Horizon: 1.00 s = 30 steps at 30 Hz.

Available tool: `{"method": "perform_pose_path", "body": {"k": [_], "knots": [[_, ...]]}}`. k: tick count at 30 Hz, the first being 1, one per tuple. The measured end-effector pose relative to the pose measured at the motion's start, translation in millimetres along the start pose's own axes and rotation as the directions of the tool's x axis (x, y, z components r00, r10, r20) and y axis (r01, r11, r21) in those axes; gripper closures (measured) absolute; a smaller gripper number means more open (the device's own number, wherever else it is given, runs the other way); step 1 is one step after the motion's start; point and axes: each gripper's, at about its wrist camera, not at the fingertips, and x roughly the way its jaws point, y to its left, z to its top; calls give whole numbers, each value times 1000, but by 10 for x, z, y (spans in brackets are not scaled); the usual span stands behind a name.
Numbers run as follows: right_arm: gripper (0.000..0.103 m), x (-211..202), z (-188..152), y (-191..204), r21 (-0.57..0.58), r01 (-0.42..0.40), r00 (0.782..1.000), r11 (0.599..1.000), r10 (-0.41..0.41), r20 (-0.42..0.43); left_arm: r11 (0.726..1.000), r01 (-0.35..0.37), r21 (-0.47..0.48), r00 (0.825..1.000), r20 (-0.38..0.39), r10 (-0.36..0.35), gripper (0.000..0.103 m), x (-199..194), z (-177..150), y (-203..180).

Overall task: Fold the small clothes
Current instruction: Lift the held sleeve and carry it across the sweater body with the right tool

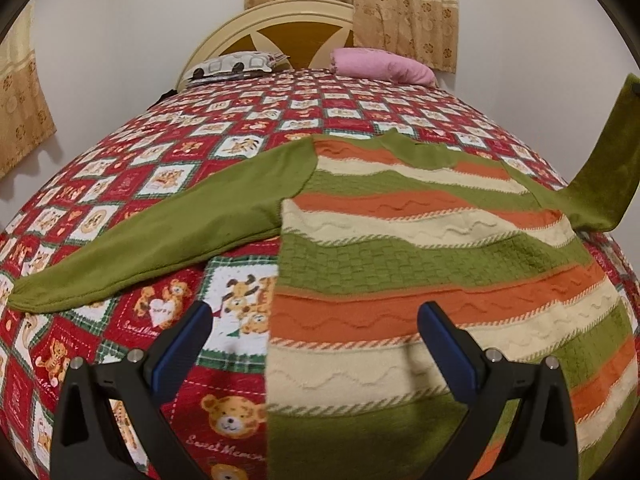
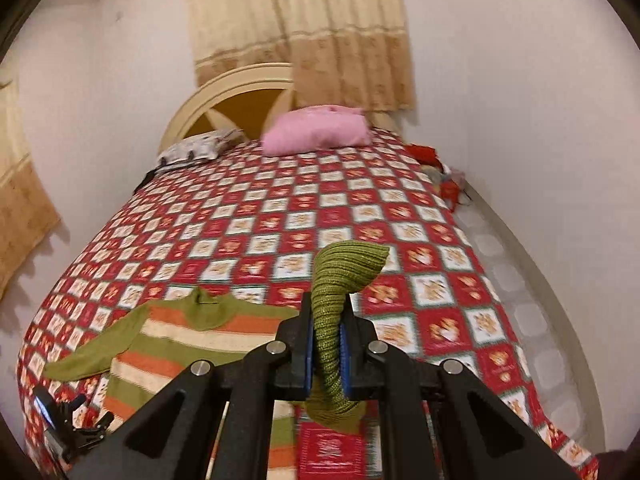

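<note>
Right gripper (image 2: pixel 326 356): jaws clamped on the green cuff (image 2: pixel 340 276), raised off the bed (image 2: pixel 440 320). Left gripper (image 1: pixel 316 344): fingers wide, empty, above the sweater (image 1: pixel 400 248) hem at 6 o'clock; sweater flat, other sleeve (image 1: pixel 160 236) out toward 9. Advice: carry cuff across the chest toward 9, lay it flat, then release.
</note>
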Motion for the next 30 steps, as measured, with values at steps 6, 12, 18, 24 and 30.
{"method": "perform_pose_path", "body": {"k": [6,12,18,24,30], "knots": [[94,12,139,529,-78,-39,999,996,40,10,999,20,-31,1000,2,-20,0,8,-36,102],[94,66,217,1057,-149,-80,997,986,82,5,998,41,-46,999,2,-41,0,23,-88,159],[94,273,126,1608,-210,-145,989,967,141,-36,996,55,-73,998,1,-55,0,40,-108,241],[94,554,-77,2236,-262,-230,973,937,213,-90,992,71,-106,997,-3,-72,0,66,-127,309],[94,1148,-644,2855,-305,-300,949,904,248,-196,989,81,-121,997,-10,-83,0,88,-152,333]]}}
